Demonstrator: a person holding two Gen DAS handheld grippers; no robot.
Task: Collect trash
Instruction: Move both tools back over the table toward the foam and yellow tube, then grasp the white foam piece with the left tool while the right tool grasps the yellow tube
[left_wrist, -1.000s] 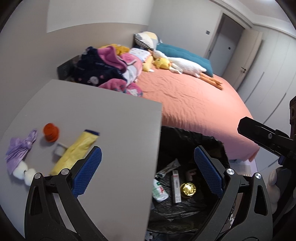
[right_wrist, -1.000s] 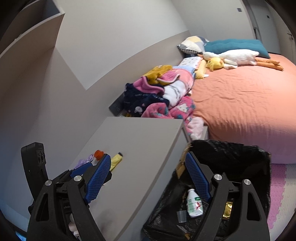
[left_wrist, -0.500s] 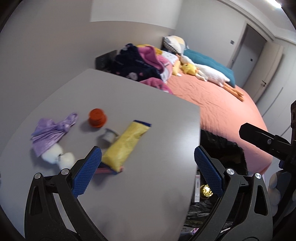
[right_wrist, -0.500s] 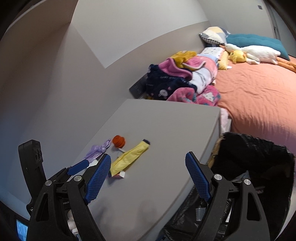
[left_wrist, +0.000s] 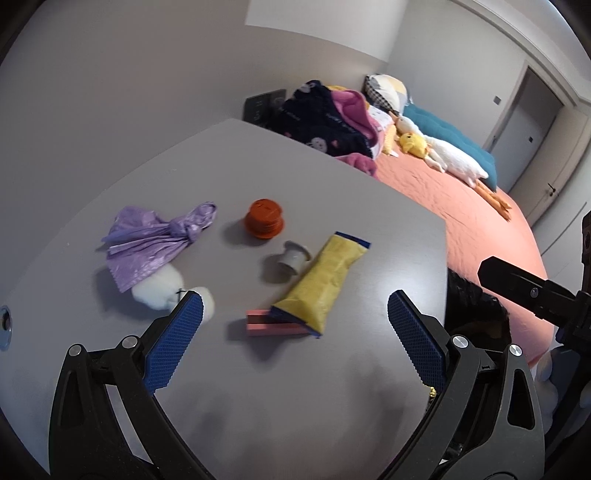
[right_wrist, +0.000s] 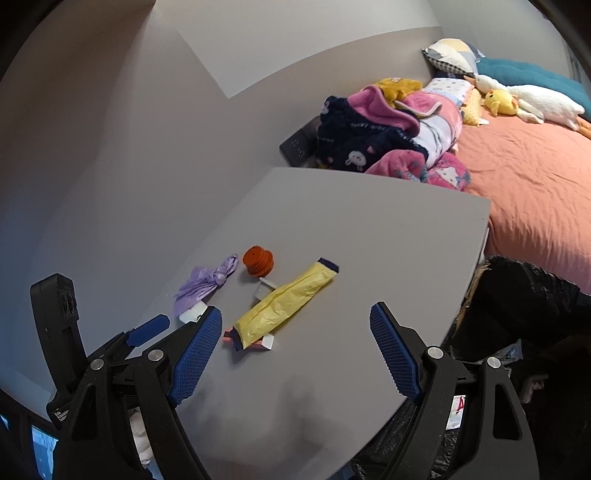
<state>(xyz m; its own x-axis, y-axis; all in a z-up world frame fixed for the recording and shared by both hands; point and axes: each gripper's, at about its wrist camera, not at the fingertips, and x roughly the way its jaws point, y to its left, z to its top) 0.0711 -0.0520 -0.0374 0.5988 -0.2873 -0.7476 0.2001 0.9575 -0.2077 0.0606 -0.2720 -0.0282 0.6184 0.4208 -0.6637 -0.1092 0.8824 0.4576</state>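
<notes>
Blue-padded left gripper jaws wide, empty | right gripper jaws wide, empty

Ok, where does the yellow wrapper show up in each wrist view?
Left wrist: the yellow wrapper lies just above centre, between the open fingers, its lower end on a pink block.
Right wrist: yellow wrapper lies left of centre, near the left finger.
Shared landmark: the orange cap up and left of it.

Grey walls, coral bed
</notes>
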